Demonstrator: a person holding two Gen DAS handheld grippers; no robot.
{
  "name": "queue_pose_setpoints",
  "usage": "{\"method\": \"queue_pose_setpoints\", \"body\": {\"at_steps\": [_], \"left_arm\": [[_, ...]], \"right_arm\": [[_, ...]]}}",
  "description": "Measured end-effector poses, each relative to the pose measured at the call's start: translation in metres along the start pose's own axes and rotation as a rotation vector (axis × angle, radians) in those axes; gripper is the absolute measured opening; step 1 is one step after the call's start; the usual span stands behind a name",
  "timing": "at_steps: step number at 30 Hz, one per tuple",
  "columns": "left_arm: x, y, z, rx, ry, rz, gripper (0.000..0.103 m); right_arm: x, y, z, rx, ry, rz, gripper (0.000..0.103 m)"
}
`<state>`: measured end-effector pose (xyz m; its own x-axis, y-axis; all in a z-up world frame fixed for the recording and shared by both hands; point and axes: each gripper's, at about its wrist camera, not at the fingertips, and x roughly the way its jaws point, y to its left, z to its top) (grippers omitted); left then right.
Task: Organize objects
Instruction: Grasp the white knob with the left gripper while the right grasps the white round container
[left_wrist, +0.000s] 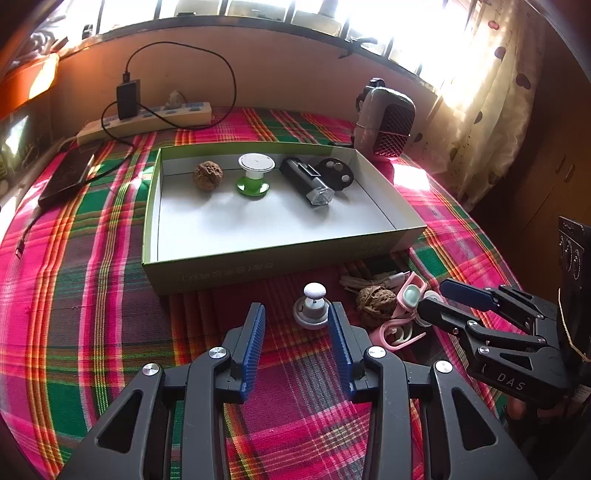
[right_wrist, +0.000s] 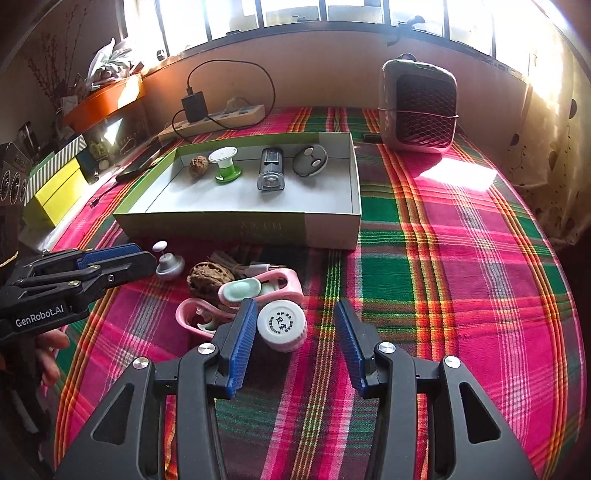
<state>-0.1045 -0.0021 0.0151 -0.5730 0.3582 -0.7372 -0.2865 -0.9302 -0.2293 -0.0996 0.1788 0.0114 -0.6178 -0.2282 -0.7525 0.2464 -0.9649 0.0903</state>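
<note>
- I'm holding the left gripper (left_wrist: 296, 325) spread, empty, the grey knob (left_wrist: 312, 306) sitting just ahead.
- I'm holding the right gripper (right_wrist: 295, 332) spread, the white cap (right_wrist: 282, 326) lying loose beside one finger.
- The box (right_wrist: 332, 229) is sitting beyond on the table (right_wrist: 461, 277) (four items inside).

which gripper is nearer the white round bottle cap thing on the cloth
Right. The right gripper has the white cap just inside its open jaws, beside its left pad. The left gripper sits farther off, by the grey knob.

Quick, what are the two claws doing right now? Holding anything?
Left gripper: open, holding nothing; grey knob toy just ahead.
Right gripper: open, holding nothing; white bottle cap beside one finger.
</note>
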Motion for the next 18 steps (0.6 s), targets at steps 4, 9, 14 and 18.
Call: {"method": "queue_pose_setpoints", "body": {"at_steps": [4,9,14,18], "left_arm": [[0.004,0.000,0.000,-0.004,0.013,0.004,0.036],[0.008,-0.002,0.001,-0.005,0.025,0.007,0.036],[0.012,-0.007,0.003,0.012,0.035,0.002,0.036],[0.016,-0.009,0.003,0.018,0.046,0.008,0.036]], "right_arm": [[0.004,0.000,-0.001,-0.004,0.014,-0.004,0.045],[0.008,-0.001,-0.001,-0.014,0.031,-0.022,0.045],[0.008,-0.003,-0.001,-0.021,0.034,-0.043,0.045],[0.008,-0.006,0.000,-0.029,0.037,-0.068,0.045]]}}
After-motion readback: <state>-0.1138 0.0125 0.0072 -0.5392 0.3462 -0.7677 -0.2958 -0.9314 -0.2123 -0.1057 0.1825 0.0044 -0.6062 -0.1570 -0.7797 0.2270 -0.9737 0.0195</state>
